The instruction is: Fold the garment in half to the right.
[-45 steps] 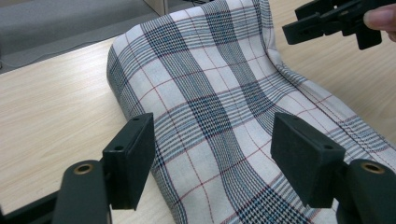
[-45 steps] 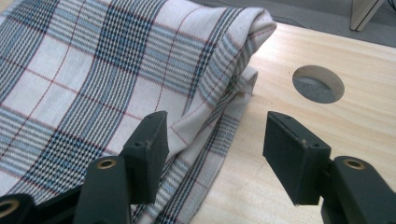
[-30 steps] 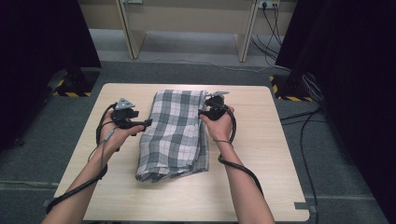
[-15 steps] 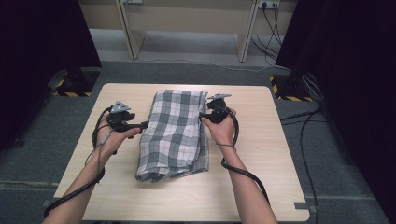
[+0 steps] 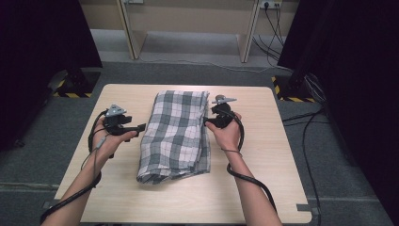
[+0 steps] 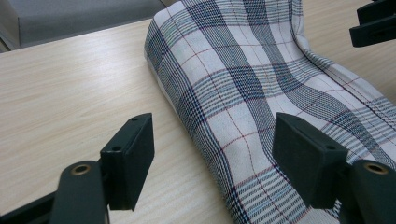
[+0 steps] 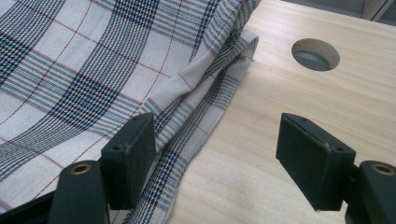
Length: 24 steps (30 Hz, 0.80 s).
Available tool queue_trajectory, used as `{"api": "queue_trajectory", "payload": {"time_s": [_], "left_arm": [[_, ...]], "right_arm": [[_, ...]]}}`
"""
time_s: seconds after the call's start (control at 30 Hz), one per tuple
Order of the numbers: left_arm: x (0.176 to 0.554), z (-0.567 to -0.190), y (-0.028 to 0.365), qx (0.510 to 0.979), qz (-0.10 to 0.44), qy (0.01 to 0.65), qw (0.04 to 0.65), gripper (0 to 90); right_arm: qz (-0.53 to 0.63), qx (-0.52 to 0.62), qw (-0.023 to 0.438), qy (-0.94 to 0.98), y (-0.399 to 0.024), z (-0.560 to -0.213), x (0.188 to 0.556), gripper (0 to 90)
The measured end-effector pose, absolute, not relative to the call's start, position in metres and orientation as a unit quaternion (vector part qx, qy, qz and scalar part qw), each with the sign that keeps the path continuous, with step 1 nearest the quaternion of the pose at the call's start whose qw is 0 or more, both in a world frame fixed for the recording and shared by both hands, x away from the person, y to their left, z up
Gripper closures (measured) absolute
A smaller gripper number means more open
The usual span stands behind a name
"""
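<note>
Lying folded into a long strip down the middle of the pale wooden worktop (image 5: 282,155), the checked cloth (image 5: 175,136) runs from the far edge toward the person, its near end rumpled and slightly spread. The left gripper (image 5: 141,127) sits just beside the cloth's left edge, held in the left hand (image 5: 110,141), with its cable looping back along the forearm. In the left gripper view its jaws stand wide apart, one over bare wood and the other over the plaid, with the folded edge of the cloth (image 6: 243,93) passing between them; the pads press on nothing. The right gripper (image 5: 207,121) is at the cloth's right edge, nearer the far end, gripped by the right hand (image 5: 228,134), a grey three-cornered plate on top of it. Its jaws have just been opening and now stand wide: in the right gripper view one jaw hovers over the layered hem of the cloth (image 7: 93,70) and the other over bare wood, with the cloth's edge between them but not pinched. A round hole (image 7: 315,54) in the worktop lies beyond the cloth's corner in that view. Dark curtains flank the worktop, and cables (image 5: 301,122) trail over the grey floor to the right.
</note>
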<state>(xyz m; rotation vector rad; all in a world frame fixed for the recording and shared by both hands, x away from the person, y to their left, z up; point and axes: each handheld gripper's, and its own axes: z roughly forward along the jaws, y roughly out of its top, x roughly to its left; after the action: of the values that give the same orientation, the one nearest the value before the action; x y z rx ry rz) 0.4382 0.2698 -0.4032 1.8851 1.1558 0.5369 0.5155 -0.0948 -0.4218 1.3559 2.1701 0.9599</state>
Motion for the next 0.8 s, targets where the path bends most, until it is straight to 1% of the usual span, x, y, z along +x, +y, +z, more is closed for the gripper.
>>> {"api": "queue_trajectory", "payload": {"time_s": [0.33, 0.8], "left_arm": [[0.433, -0.41, 0.278, 0.742, 0.213, 0.469, 0.429, 30.0], [0.422, -0.411, 0.289, 0.735, 0.224, 0.469, 0.436, 29.9]], "right_arm": [[0.349, 0.482, 0.205, 0.777, -0.104, -0.417, 0.507, 27.9], [0.348, 0.491, 0.21, 0.771, -0.131, -0.422, 0.493, 27.7]]}}
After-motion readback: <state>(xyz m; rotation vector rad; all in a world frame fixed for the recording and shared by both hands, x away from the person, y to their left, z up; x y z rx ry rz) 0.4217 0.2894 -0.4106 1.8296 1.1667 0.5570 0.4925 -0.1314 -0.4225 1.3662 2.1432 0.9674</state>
